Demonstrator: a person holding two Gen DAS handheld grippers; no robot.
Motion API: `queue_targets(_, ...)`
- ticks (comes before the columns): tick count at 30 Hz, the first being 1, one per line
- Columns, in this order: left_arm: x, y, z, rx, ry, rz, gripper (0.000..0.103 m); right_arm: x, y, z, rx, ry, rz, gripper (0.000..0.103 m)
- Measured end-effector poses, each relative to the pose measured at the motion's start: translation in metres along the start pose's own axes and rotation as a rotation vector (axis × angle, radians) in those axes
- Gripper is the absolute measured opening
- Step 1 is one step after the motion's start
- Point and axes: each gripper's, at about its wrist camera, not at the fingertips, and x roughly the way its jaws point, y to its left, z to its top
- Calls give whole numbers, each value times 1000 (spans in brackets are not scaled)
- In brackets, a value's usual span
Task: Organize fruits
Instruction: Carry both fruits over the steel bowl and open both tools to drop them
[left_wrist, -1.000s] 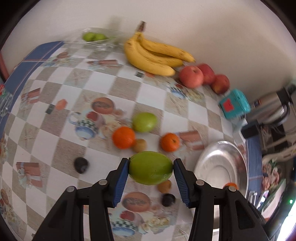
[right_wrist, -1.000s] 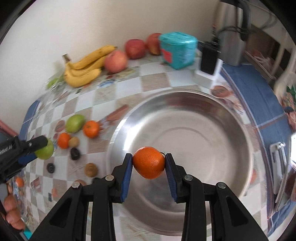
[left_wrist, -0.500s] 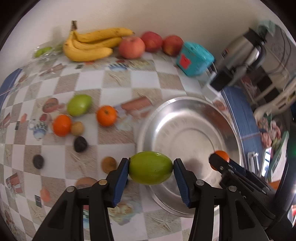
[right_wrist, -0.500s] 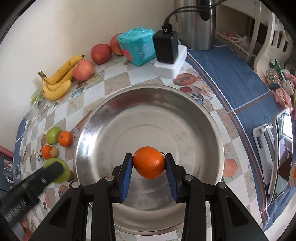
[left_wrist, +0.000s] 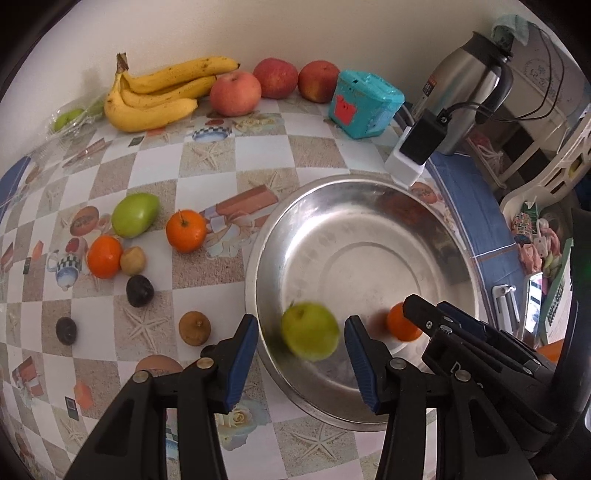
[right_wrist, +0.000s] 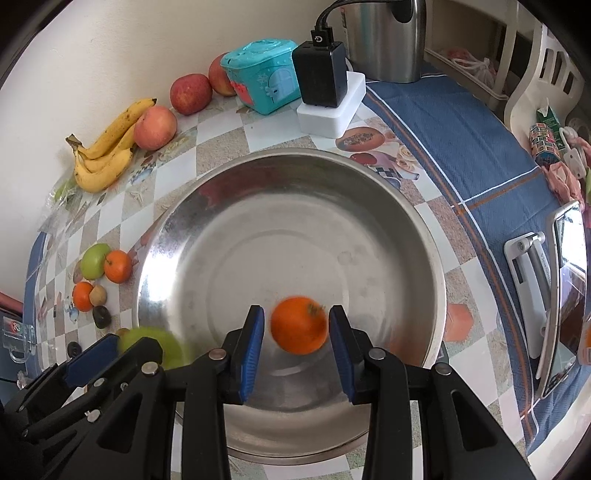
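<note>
My left gripper (left_wrist: 299, 350) is open over the near rim of the steel bowl (left_wrist: 436, 236). A blurred green fruit (left_wrist: 310, 336) is loose between its jaws, dropping into the bowl. My right gripper (right_wrist: 297, 339) is open too, with a blurred orange (right_wrist: 299, 325) loose between its jaws above the bowl (right_wrist: 413, 229) floor. The orange also shows in the left wrist view (left_wrist: 402, 325), and the green fruit in the right wrist view (right_wrist: 162, 345). On the table lie a green fruit (left_wrist: 133, 219), two oranges (left_wrist: 184, 230) (left_wrist: 104, 256) and several small brown and dark fruits (left_wrist: 139, 290).
Bananas (left_wrist: 155, 96) and three apples (left_wrist: 236, 92) lie along the back wall. A teal box (left_wrist: 364, 105), a charger on a white block (left_wrist: 417, 147) and a steel kettle (left_wrist: 469, 81) stand behind the bowl. A phone stand (right_wrist: 532, 277) is at the right.
Both grippers have opened over the bowl. The green fruit has left the left jaws and the orange has left the right jaws; both are falling into the bowl.
</note>
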Motion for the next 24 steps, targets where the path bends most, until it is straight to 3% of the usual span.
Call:
queue_targets(9,-2,7,2,-30,3,20,53,-8,3,3,-4,-29,6,38)
queue_targets(24,-13,89,11,-273,15,113,61,-12,27,-1,-72,-24,29,37)
